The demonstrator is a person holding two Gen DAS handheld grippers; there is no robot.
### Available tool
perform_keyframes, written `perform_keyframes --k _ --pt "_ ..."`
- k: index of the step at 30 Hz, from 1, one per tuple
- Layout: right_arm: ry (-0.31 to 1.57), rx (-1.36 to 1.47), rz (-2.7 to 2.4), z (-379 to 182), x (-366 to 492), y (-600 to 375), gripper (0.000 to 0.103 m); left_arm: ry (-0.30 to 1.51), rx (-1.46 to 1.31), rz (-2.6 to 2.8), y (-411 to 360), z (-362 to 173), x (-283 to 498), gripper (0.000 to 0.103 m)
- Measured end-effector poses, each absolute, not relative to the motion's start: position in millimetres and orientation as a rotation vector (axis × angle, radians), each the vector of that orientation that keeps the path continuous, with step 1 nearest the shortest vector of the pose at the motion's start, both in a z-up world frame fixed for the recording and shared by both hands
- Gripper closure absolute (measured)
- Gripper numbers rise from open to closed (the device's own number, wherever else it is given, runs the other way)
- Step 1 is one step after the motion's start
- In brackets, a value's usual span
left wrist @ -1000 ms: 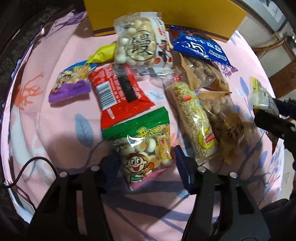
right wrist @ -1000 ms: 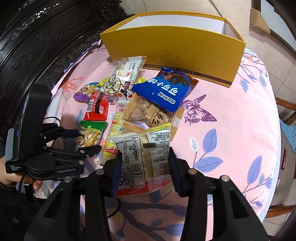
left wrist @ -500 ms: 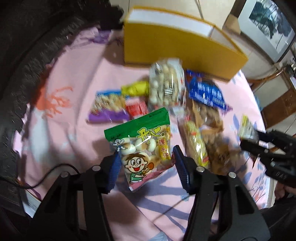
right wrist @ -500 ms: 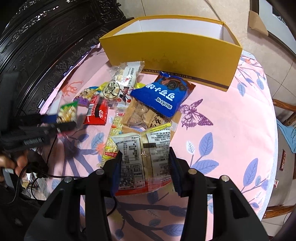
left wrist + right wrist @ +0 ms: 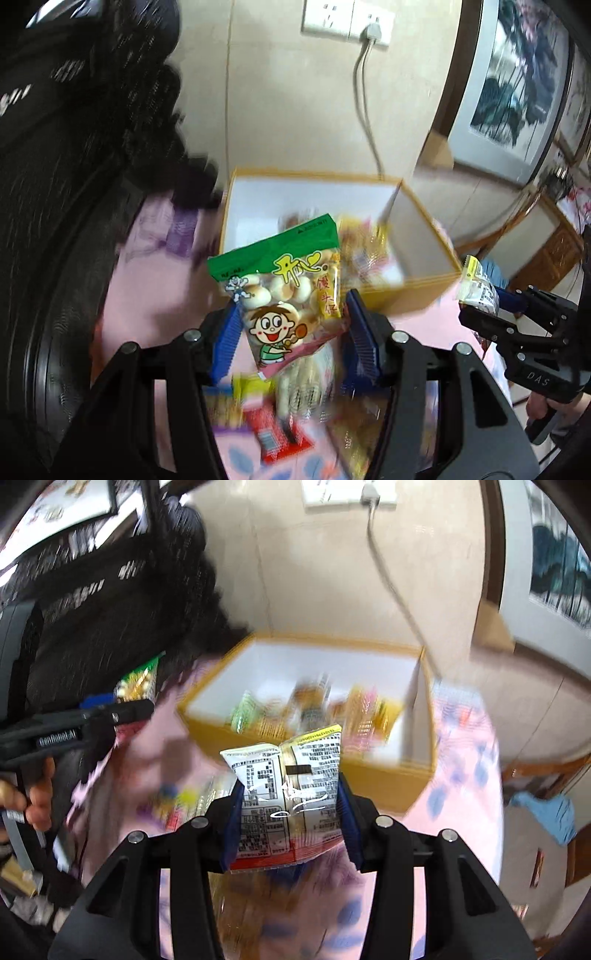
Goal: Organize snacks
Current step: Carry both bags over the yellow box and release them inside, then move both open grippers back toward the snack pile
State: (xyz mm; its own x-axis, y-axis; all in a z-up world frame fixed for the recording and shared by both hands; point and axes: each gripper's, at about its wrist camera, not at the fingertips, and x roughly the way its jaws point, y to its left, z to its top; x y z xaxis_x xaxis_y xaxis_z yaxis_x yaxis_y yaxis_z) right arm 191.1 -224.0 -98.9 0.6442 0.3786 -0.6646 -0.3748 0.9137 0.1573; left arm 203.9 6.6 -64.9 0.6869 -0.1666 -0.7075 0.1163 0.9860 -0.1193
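My left gripper (image 5: 291, 325) is shut on a green-topped bag of round biscuits with a cartoon child (image 5: 284, 291), held in the air in front of the yellow box (image 5: 413, 295). My right gripper (image 5: 290, 805) is shut on a white snack pack (image 5: 288, 790) whose printed label faces me, also raised short of the yellow box (image 5: 384, 775). The box is white inside and holds several blurred packets (image 5: 310, 709). In the left wrist view the right gripper (image 5: 491, 306) with its pack shows at the right edge. In the right wrist view the left gripper (image 5: 122, 705) shows at the left.
Loose snack packets (image 5: 273, 424) lie blurred on the pink flowered tablecloth (image 5: 465, 738) below both grippers. Dark carved furniture (image 5: 74, 147) rises on the left. A wall socket with a cable (image 5: 364, 92) is behind the box. A hand (image 5: 37, 801) holds the left gripper.
Both grippers have risen off the table with their packs and tilted up toward the box. The box's inside and the wall behind it have come into view; the loose snacks dropped low in frame.
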Motion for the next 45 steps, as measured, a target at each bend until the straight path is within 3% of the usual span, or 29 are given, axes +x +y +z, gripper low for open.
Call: perform_keyframes --k 15,16,17,18,19,31,38,45 --pt "0.672 0.033 0.344 -89 280 -223 0.056 0.751 -0.070 -0.181 -16 -63 302 0.046" --pt "0.667 0.024 0.327 -90 284 -222 0.051 0.753 -0.073 -0.173 -16 -64 305 0.040" --pt "0.669 -0.002 0.286 -91 286 -220 0.041 0.758 -0.077 -0.156 -15 -66 310 0.019" --pt "0.671 -0.044 0.225 -92 288 -217 0.016 0.769 -0.081 -0.104 -14 -67 314 0.010" --pt "0.668 -0.066 0.204 -92 287 -217 0.001 0.764 -0.084 -0.055 -12 -65 315 0.005" --pt "0.727 0.044 0.347 -100 251 -231 0.001 0.739 -0.132 -0.037 10 -55 268 0.005" --pt "0.824 0.128 0.423 -139 200 -240 0.001 0.843 -0.107 -0.037 15 -89 217 0.005" --pt "1.122 0.140 0.318 -202 156 -241 0.001 0.994 -0.149 -0.016 21 -145 139 0.005"
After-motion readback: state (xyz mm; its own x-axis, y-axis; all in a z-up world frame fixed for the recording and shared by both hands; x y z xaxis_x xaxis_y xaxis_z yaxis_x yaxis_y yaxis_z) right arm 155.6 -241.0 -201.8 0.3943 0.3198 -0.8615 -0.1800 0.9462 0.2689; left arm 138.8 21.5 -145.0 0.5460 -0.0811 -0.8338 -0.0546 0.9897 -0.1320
